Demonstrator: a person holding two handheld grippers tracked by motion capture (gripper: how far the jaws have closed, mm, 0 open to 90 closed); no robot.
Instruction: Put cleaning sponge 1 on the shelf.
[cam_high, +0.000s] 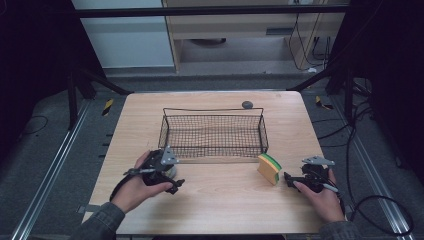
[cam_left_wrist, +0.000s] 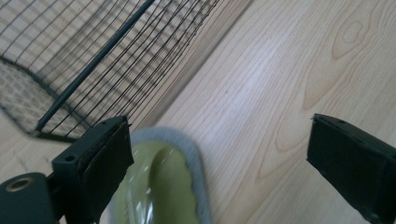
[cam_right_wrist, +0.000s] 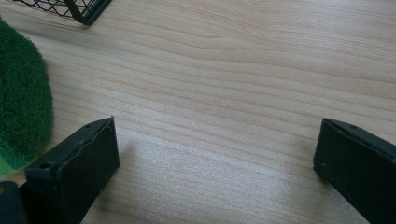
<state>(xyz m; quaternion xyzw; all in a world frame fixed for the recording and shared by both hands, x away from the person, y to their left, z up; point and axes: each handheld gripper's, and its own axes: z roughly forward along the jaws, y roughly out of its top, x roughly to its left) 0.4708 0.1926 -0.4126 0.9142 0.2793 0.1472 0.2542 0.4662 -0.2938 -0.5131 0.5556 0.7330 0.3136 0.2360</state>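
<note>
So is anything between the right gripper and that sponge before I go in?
Nothing visible. The right gripper sits open just beside the sponge, with bare table between them. The wire basket stands behind the sponge, not in the path.

A light wooden desk (cam_high: 215, 200) stands on grey floor (cam_high: 45, 150) between metal rails (cam_high: 47, 175). Behind it are a pale wooden cabinet (cam_high: 240, 25), dangling cables (cam_high: 305, 45), and dark curtains (cam_high: 30, 50) on both sides.

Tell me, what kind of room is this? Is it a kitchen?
Probably not a kitchen: it looks like a lab or workshop set up for recording. A wooden table stands inside dark metal framing, loose cables trail over the grey floor, and a wire basket sits on the table.
</note>
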